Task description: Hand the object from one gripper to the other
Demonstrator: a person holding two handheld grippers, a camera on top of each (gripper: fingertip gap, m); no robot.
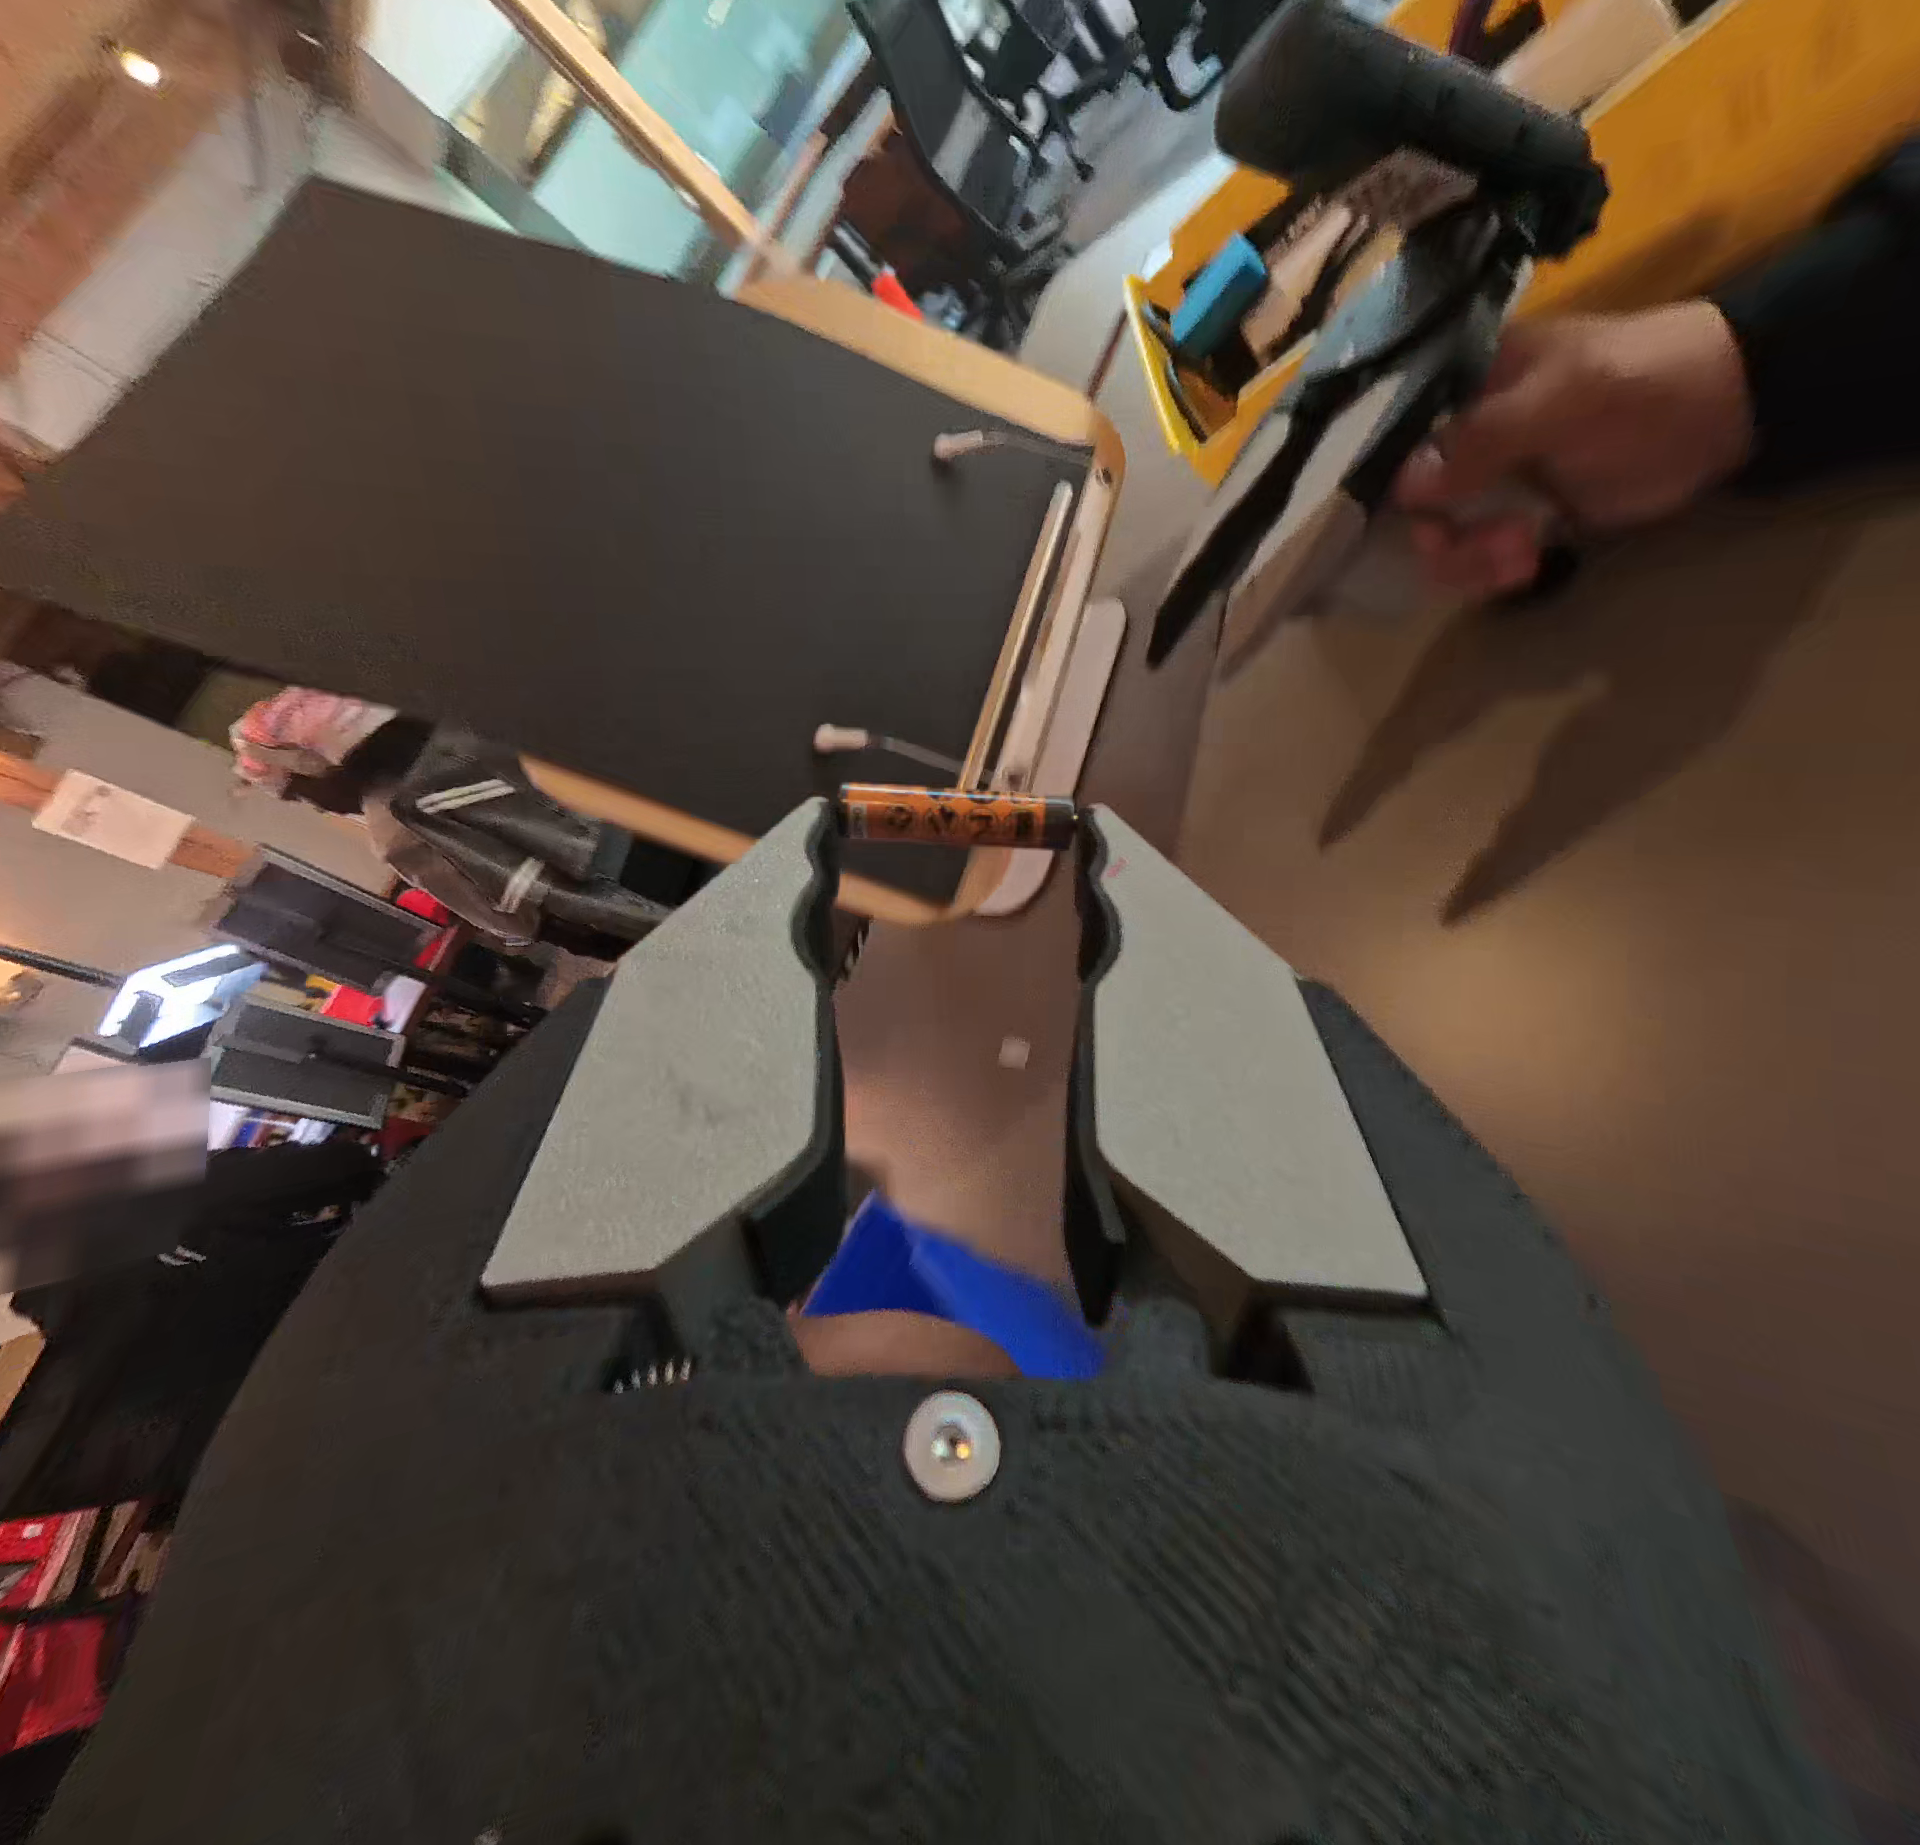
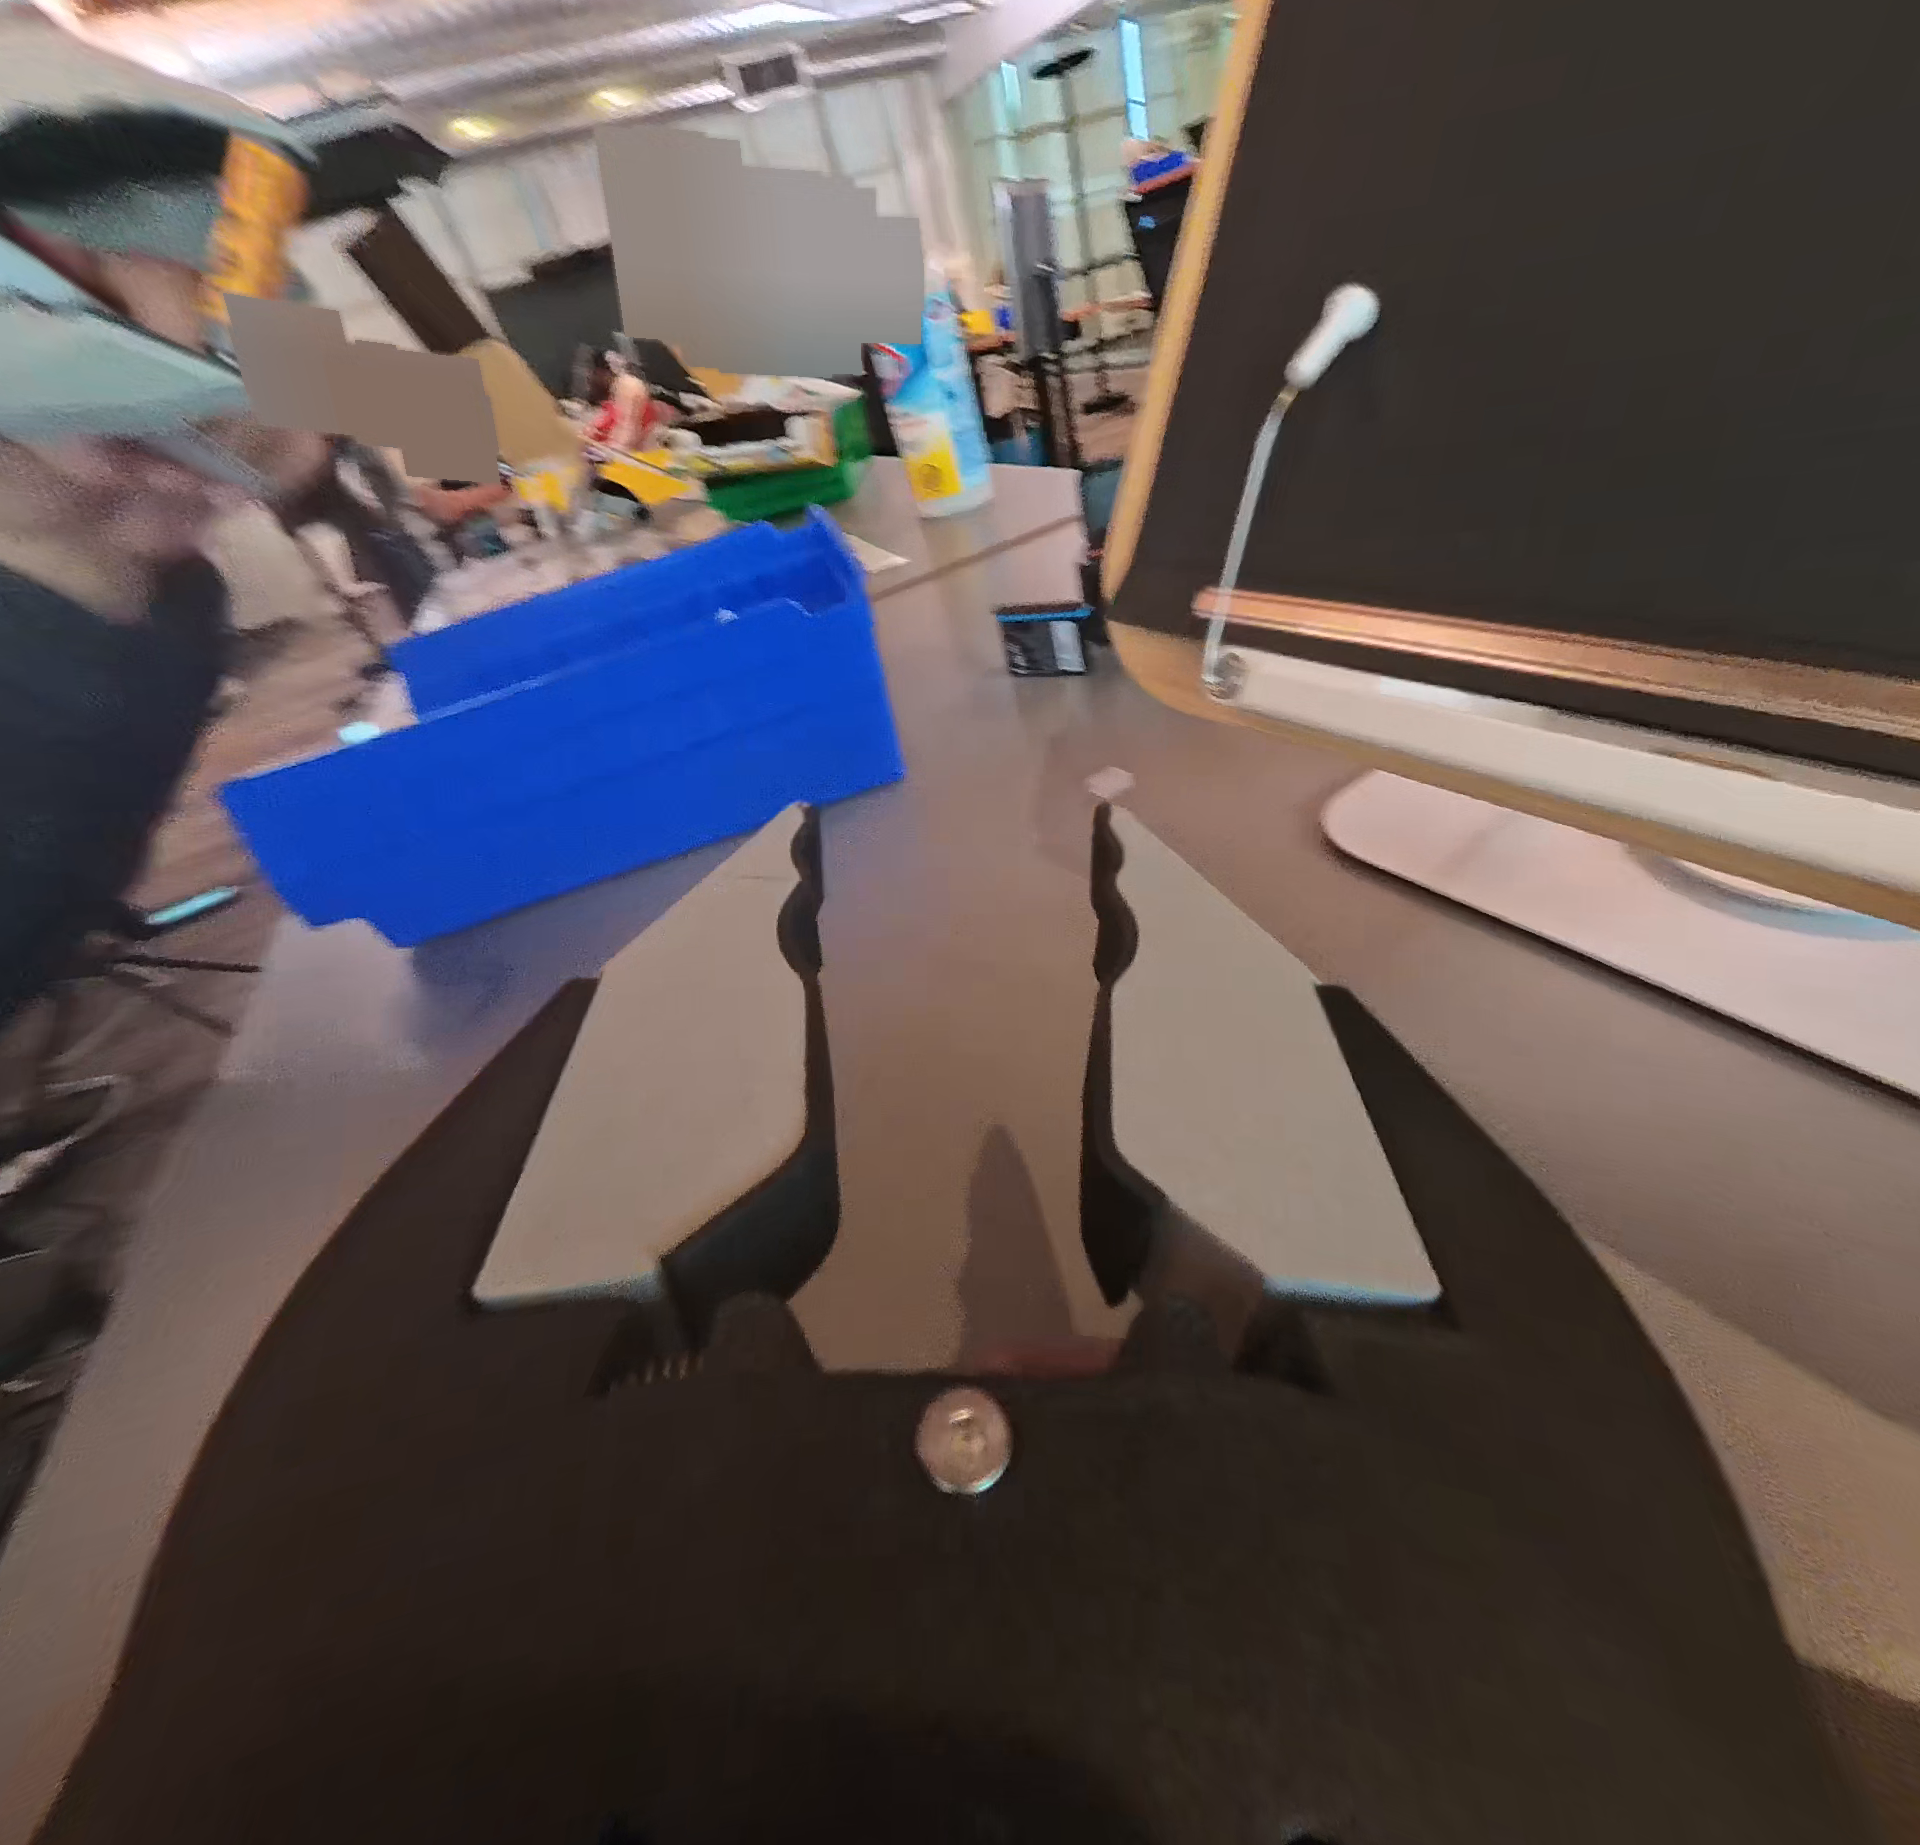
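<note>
My left gripper pinches the battery by its ends; my right gripper, beyond the battery, gapes empty. A nudge could pop it loose.

An open-plan workshop or lab is indicated by exposed ceiling ducts at upper left. Cluttered worktables, a blue parts bin and a green crate are seen mid-frame, office chairs at top.

Motion blur smears the right hand-held gripper and the hand holding it.
</note>
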